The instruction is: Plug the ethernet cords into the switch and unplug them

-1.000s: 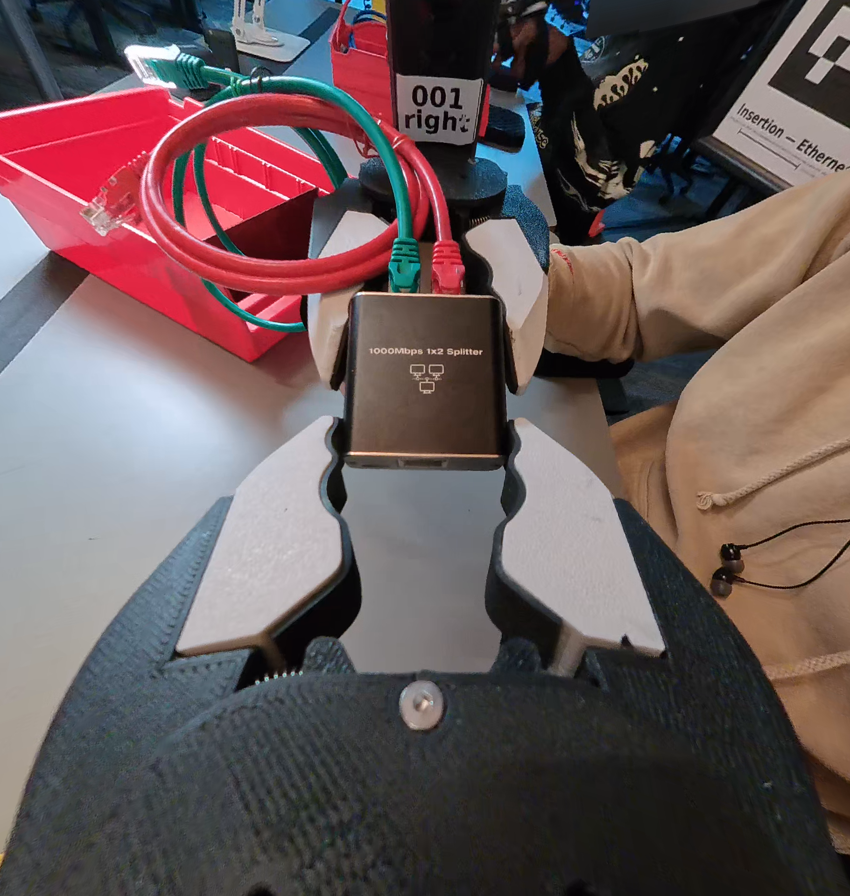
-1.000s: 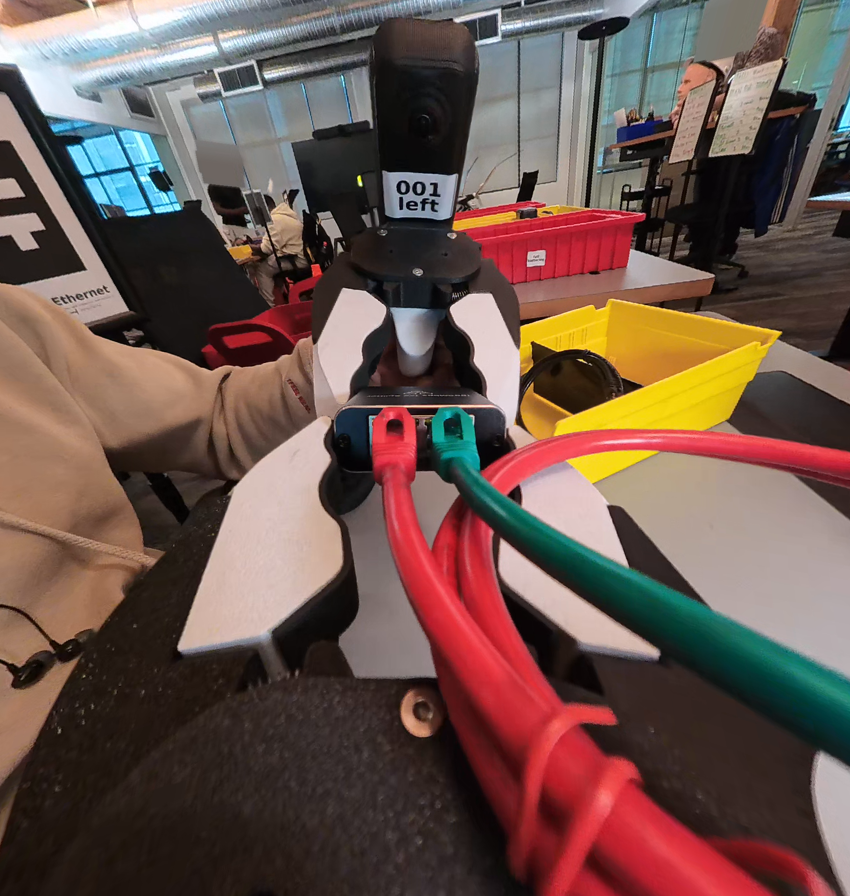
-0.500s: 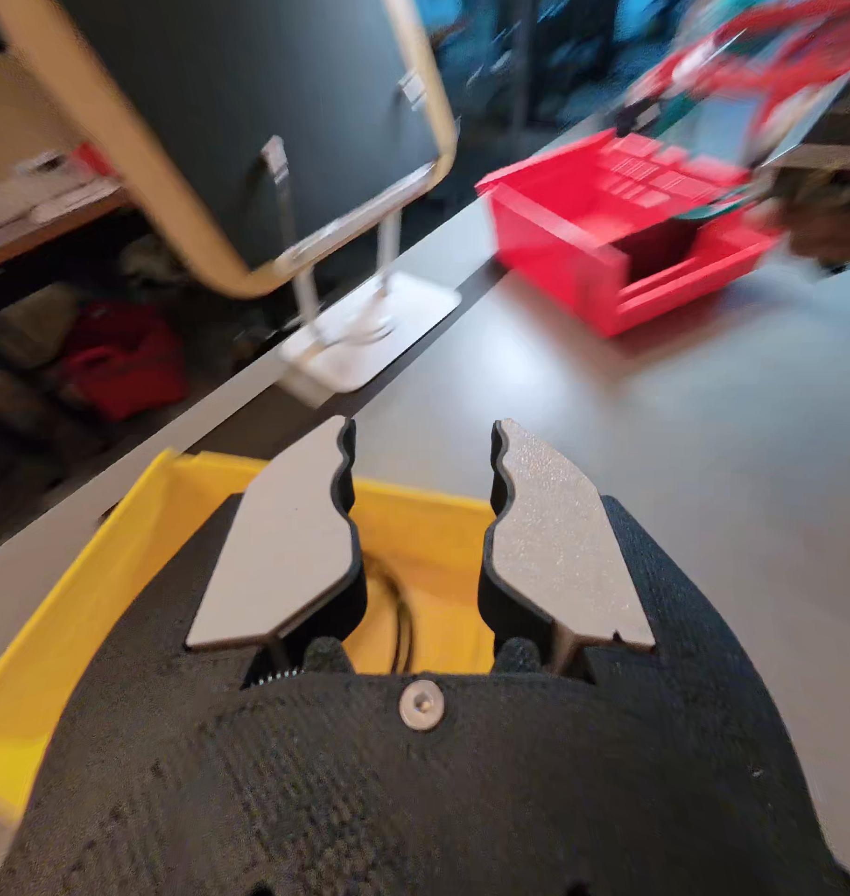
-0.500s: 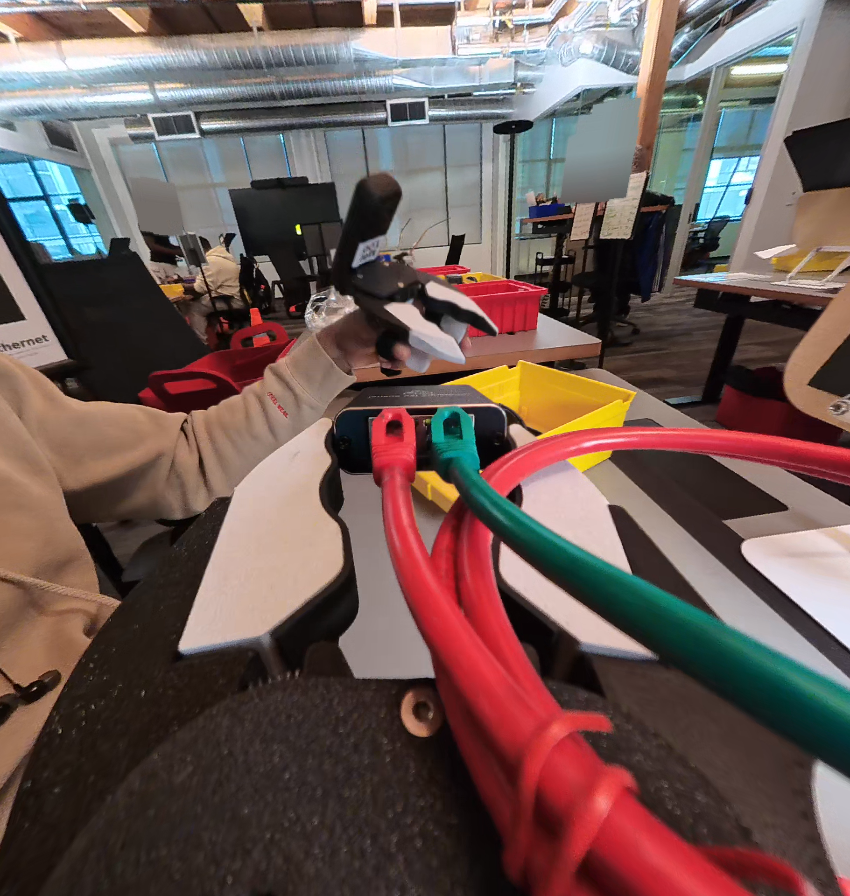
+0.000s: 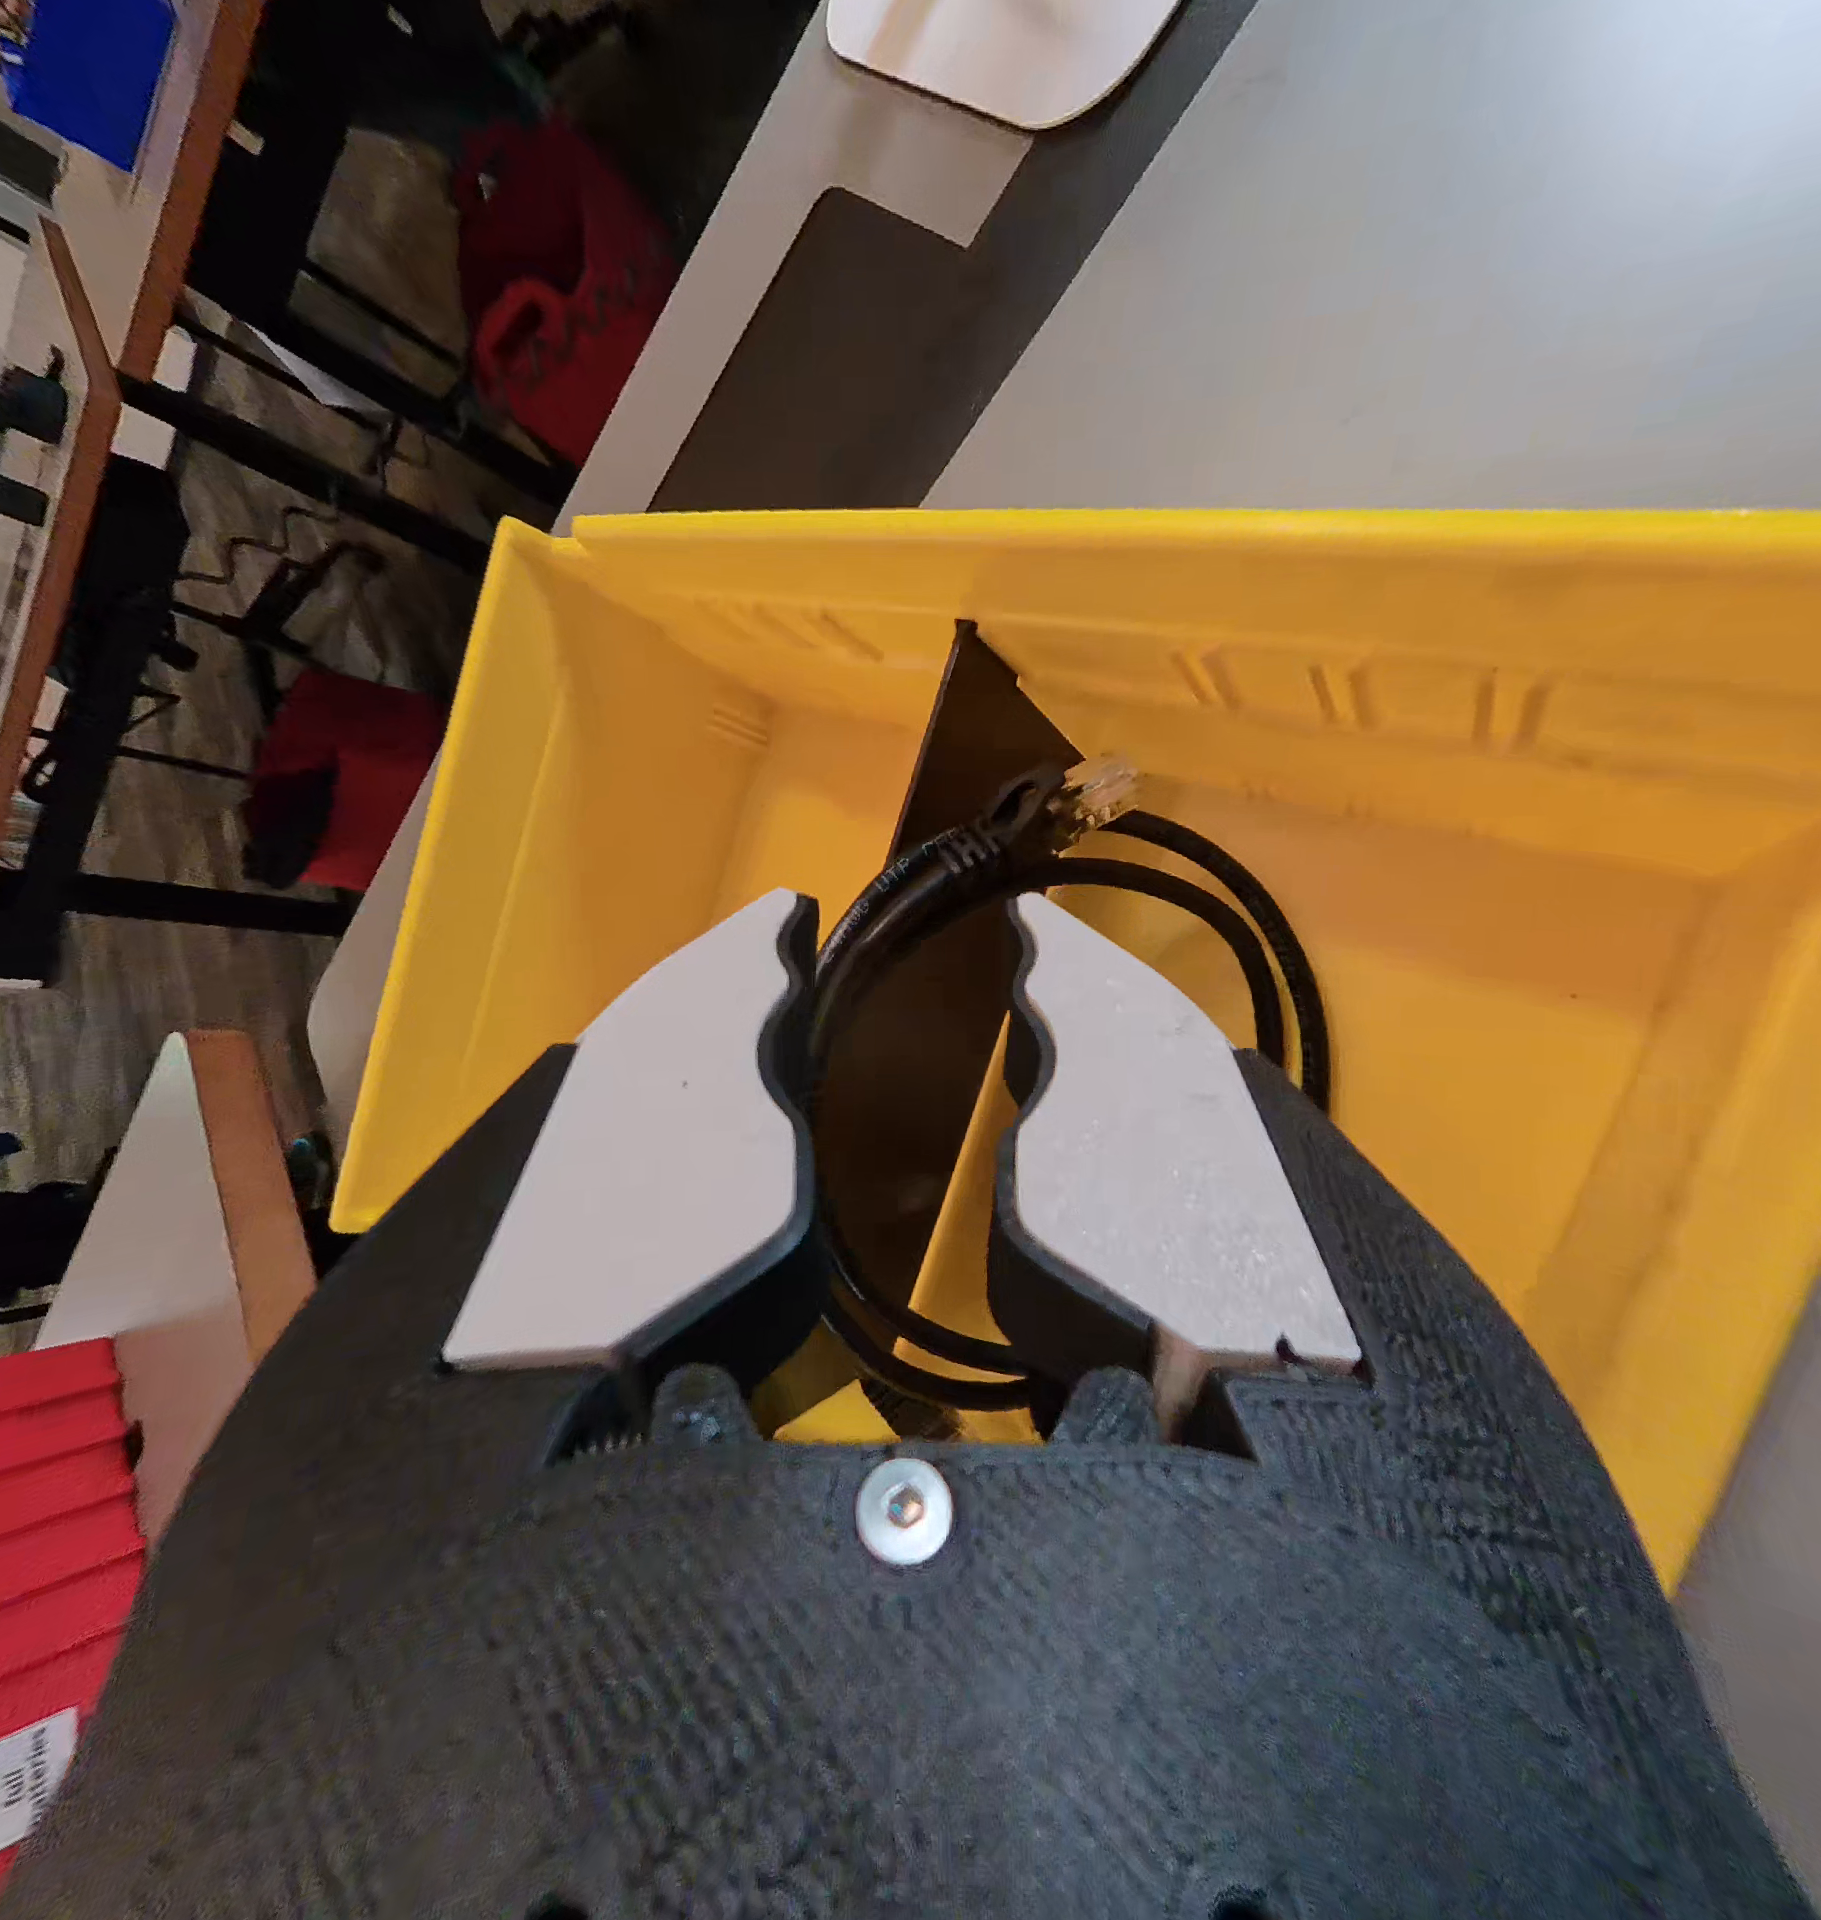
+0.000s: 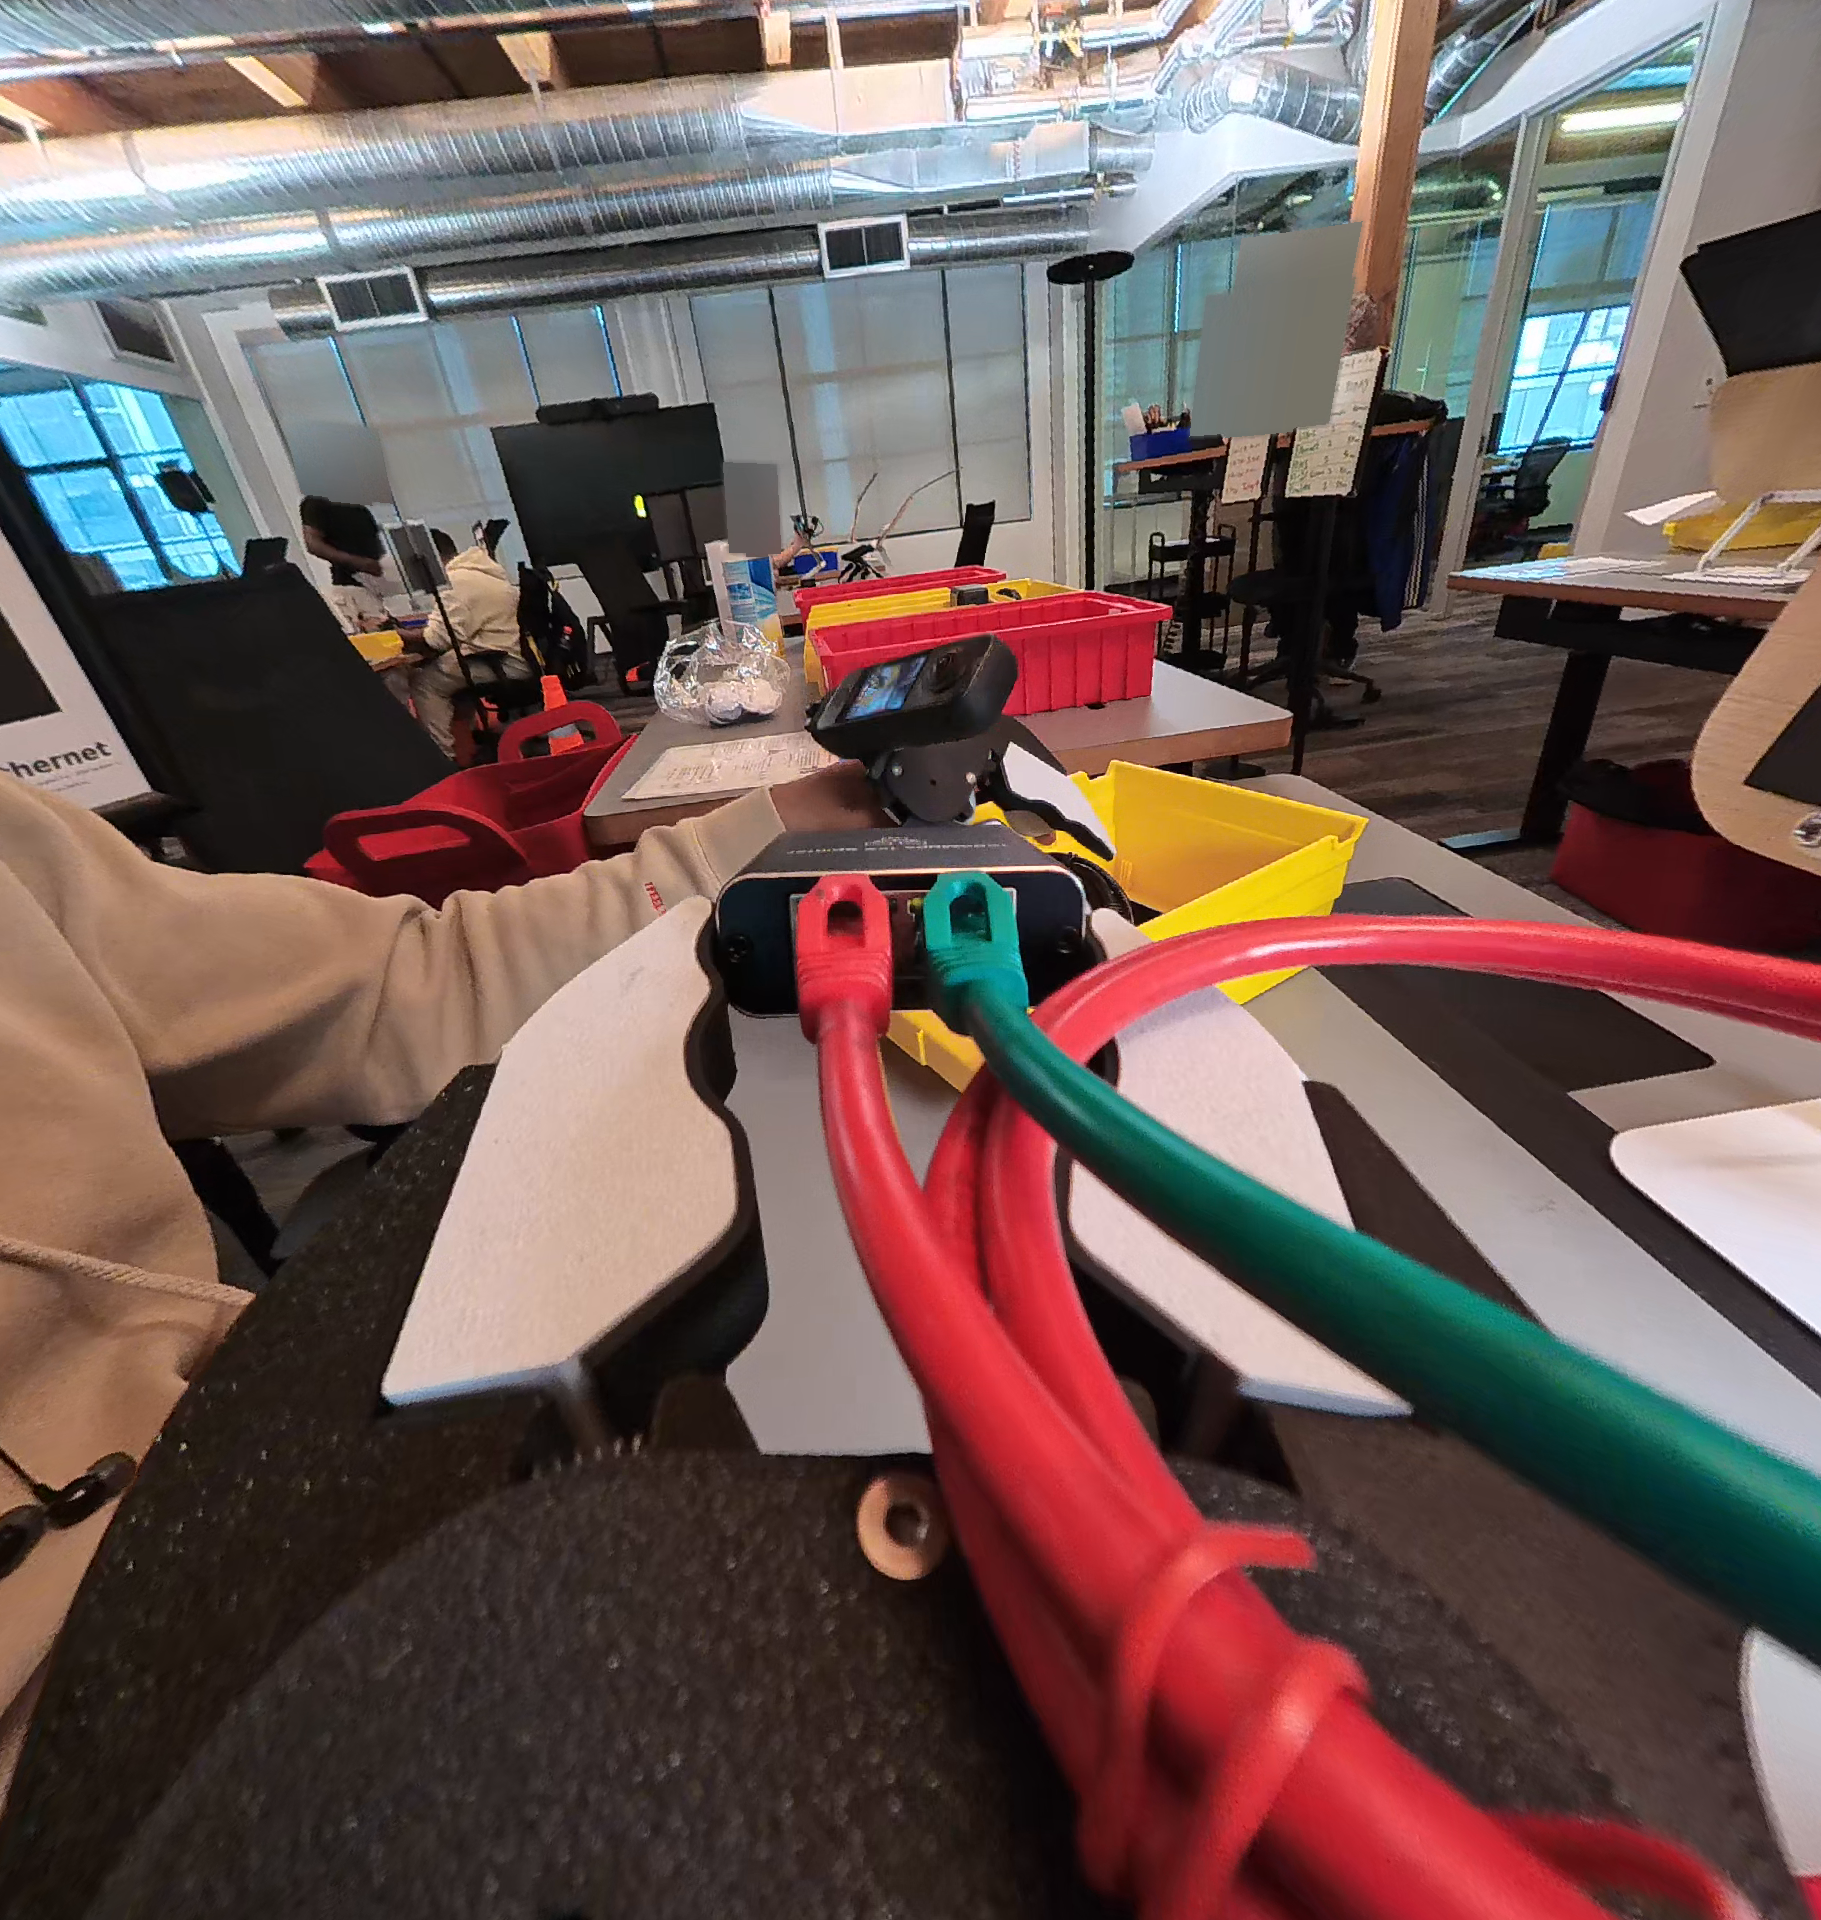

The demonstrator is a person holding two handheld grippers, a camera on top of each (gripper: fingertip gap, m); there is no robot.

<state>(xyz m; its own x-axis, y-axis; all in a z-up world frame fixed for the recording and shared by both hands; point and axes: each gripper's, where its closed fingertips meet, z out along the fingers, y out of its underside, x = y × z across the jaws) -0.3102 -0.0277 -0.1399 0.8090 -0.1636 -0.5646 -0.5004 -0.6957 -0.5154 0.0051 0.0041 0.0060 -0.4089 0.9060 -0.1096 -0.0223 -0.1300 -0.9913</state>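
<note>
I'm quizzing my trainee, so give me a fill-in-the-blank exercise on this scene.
1. The black cord lies coiled in the ____ bin.
2. The right gripper holds the switch, with a red cord and a ____ cord plugged in.
3. The left gripper fingers are ____ over the black cord.

Missing words: yellow; green; open

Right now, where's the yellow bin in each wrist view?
Left wrist view: yellow bin fills the centre, below the open left tool, black cable coiled inside.
Right wrist view: yellow bin at centre right, behind the switch.
Shared landmark: white stand base.
</note>
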